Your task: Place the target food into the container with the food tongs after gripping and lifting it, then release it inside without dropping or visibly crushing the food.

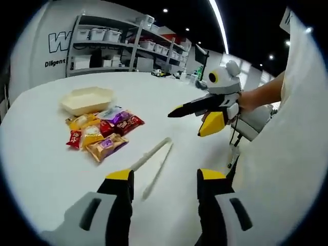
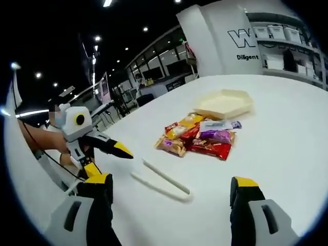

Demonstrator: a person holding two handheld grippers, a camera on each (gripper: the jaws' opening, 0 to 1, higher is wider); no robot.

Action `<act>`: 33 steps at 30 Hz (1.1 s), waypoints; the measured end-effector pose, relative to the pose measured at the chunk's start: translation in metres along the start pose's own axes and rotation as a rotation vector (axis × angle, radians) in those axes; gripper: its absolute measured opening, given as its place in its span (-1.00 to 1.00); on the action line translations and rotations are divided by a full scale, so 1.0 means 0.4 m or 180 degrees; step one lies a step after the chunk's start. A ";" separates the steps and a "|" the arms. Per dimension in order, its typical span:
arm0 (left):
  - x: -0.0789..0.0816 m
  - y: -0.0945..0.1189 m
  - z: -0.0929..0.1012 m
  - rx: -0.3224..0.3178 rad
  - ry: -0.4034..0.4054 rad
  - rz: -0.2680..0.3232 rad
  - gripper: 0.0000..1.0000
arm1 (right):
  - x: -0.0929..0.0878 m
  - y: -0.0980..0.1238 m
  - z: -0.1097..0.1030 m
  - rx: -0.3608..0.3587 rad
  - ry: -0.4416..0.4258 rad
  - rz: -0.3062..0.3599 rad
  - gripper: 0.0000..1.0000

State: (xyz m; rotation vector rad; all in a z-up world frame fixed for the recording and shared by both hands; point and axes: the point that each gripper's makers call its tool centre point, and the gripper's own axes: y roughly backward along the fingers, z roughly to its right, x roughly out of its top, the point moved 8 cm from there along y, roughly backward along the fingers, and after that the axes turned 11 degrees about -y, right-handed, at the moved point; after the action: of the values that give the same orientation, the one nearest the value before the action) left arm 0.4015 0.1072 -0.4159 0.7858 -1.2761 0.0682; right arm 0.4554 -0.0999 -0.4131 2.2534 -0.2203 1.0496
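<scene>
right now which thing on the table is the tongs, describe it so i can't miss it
On the white table, find the pile of snack packets in front of the cream tray. The tongs lie alone on bare table just beside that pile: one pale, thin pair of long arms joined at one end, plain white unlike the colourful wrappers.

We see white tongs point(image 1: 154, 165) point(image 2: 163, 181) lying flat on the table, arms slightly parted. Just beyond them sits a heap of wrapped snacks point(image 1: 101, 131) point(image 2: 199, 137), and behind the heap a shallow cream tray point(image 1: 87, 99) point(image 2: 224, 104), empty.
</scene>
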 end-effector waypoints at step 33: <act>-0.033 -0.075 -0.032 -0.0219 -0.0165 -0.0359 -0.52 | -0.046 -0.047 -0.037 0.0239 0.0020 -0.0281 0.87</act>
State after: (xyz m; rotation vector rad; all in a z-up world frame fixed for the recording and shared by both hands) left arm 0.4216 0.0971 -0.4431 0.8028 -1.2740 -0.0869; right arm 0.4410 -0.0782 -0.4284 2.3042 -0.0792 1.0339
